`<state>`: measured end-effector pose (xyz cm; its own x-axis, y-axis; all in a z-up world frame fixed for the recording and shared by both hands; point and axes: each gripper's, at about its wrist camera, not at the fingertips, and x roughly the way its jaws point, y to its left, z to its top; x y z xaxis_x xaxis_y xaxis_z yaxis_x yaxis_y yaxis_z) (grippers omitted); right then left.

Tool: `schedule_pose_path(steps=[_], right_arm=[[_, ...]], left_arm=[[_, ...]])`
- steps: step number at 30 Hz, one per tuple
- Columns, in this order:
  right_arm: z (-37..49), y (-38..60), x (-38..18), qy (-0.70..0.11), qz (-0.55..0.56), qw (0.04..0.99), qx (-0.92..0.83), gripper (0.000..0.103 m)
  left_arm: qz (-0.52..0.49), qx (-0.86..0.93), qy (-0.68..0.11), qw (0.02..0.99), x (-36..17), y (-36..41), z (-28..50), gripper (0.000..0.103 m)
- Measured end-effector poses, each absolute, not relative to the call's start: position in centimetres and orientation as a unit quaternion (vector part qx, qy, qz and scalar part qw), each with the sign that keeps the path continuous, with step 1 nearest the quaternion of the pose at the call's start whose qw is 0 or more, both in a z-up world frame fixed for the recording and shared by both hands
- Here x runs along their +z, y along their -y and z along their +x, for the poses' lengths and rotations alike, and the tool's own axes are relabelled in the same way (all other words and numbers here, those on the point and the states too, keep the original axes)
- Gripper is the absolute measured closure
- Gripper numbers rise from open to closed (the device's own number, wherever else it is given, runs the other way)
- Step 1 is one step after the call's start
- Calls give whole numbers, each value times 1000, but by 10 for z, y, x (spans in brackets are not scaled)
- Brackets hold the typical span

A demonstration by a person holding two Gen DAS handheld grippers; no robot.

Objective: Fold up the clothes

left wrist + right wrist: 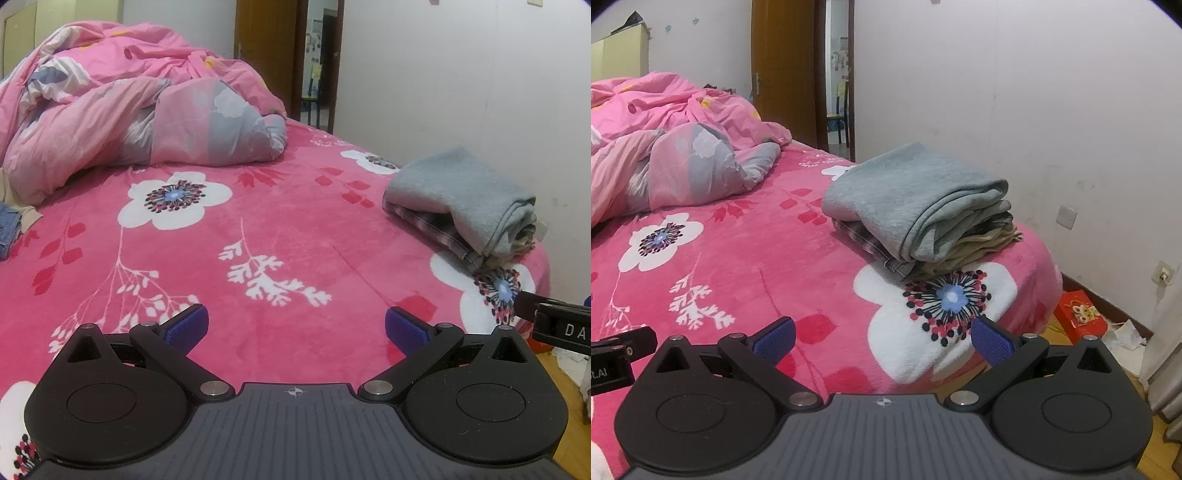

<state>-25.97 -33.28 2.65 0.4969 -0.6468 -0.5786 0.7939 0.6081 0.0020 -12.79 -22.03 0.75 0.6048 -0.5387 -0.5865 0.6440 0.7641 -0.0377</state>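
Left gripper (296, 328): jaws stood wide apart and empty, low centre of the left wrist view, hovering over bare bedspread (258, 236), apparently free for another garment.
Right gripper (882, 339): jaws likewise apart, holding nothing, aimed toward the stack.
Folded stack (923, 210): one pile at centre right of the right wrist view, near the bed's corner, probably parked there to keep the middle free; a grey sweatshirt (905, 184) lay on top, over a plaid piece and a khaki one, three layers countable.
Unfolded clothes (11, 225): a denim item and a beige one at the left edge of the left wrist view, seemingly waiting.
Quilt (129, 99): one, bunched at upper left.
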Motion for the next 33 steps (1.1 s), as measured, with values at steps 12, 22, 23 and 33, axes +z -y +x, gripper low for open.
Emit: schedule_pose_path(steps=[12, 22, 23, 33], right_arm=[[-259, 329, 29, -265, 135, 854, -427, 0], [-259, 330, 36, -255, 126, 853, -437, 0], [-259, 330, 37, -254, 126, 854, -437, 0], [-258, 329, 48, -242, 123, 857, -438, 0]], left_arm=[[90, -329, -297, 892, 7, 218, -128, 0], [90, -326, -289, 896, 11, 220, -129, 0], [90, -326, -287, 896, 12, 219, -129, 0], [88, -329, -271, 901, 22, 218, -130, 0]])
